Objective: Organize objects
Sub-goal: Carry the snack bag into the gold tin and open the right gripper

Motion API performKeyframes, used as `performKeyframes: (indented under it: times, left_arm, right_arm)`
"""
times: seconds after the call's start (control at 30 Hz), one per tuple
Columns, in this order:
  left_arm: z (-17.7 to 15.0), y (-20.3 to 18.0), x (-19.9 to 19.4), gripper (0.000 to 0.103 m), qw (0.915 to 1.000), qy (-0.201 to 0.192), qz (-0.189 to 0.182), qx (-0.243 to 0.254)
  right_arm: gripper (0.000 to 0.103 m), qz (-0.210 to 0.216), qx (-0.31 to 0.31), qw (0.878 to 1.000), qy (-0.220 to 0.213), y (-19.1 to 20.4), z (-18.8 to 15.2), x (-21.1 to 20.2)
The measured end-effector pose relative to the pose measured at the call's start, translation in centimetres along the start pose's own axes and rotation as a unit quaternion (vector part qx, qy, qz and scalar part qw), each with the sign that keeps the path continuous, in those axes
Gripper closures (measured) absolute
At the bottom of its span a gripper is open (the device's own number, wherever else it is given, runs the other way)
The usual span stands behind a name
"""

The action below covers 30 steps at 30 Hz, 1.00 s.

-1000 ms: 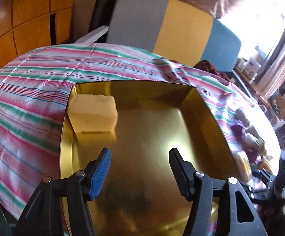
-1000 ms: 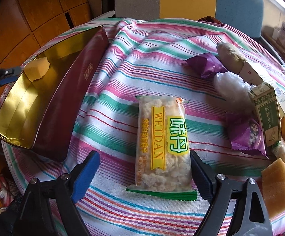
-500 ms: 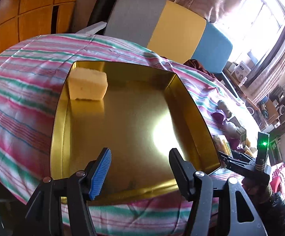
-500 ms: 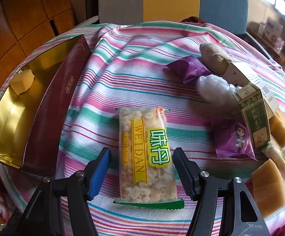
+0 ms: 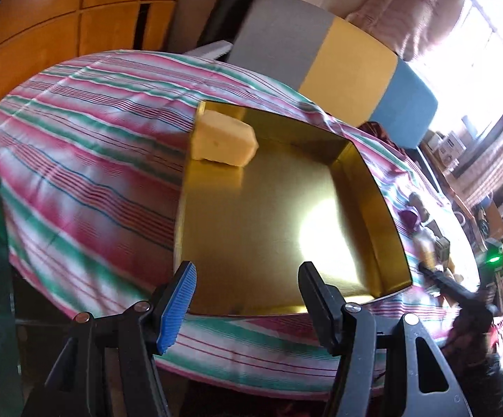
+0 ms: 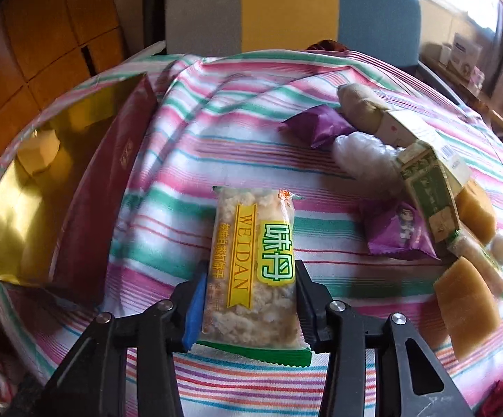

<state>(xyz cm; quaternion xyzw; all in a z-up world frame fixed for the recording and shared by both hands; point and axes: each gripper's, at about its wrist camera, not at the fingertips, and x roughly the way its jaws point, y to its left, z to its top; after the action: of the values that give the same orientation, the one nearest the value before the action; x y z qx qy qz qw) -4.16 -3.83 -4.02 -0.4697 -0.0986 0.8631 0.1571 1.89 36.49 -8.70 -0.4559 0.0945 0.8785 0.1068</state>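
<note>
snack packet [image 6: 251, 264] pinched between right gripper [image 6: 249, 299] fingers [image 6: 195, 302], striped cloth [image 6: 216, 132]

On the round table under the striped pink, green and white tablecloth [image 6: 237, 132], the shallow gold-lined square box [image 6: 11, 243] sits at the left edge, with a pale yellow sponge block [image 5: 221, 140] in its far left corner. The clear packet of puffed rice snack labelled WEIDAN [image 6: 253, 267] lies near the front edge, right of the box. Toward the right edge lie a purple wrapped sweet [image 6: 321, 128], a green carton [image 6: 430, 191] and a tan sponge slab [image 6: 467, 307], the slab nearest the front.
</note>
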Motion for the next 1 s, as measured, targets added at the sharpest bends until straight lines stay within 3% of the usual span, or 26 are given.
performKeyframes:
  times: [0.13, 0.27, 0.47, 0.67, 0.87, 1.0]
  left_arm:
    - [0.3, 0.7, -0.7, 0.041, 0.9997, -0.017, 0.016, -0.006]
    - [0.6, 1.2, -1.5, 0.041, 0.9982, -0.037, 0.047, -0.001]
    - [0.8, 2.9, -2.1, 0.041, 0.9956, -0.047, 0.08, -0.006]
    - [0.8, 4.6, -1.6, 0.041, 0.9948, -0.04, 0.09, -0.025]
    - [0.5, 5.2, -1.2, 0.041, 0.9949, -0.03, 0.089, -0.035]
    - [0.5, 5.2, -1.4, 0.041, 0.9948, -0.034, 0.09, -0.033]
  right_arm:
    - [0.057, 0.038, 0.021, 0.998, -0.052, 1.1, 2.9, -4.0]
    - [0.057, 0.1, -0.016, 0.993, -0.066, 5.9, 5.8, -6.2]
    - [0.057, 0.189, -0.097, 0.977, 0.006, 17.9, 7.5, -2.6]
    - [0.057, 0.201, -0.12, 0.968, 0.085, 26.2, 8.0, 3.3]
    - [0.055, 0.205, -0.094, 0.965, 0.136, 29.8, 7.9, 7.0]
    - [0.054, 0.251, -0.05, 0.951, 0.176, 30.6, 8.1, 9.0]
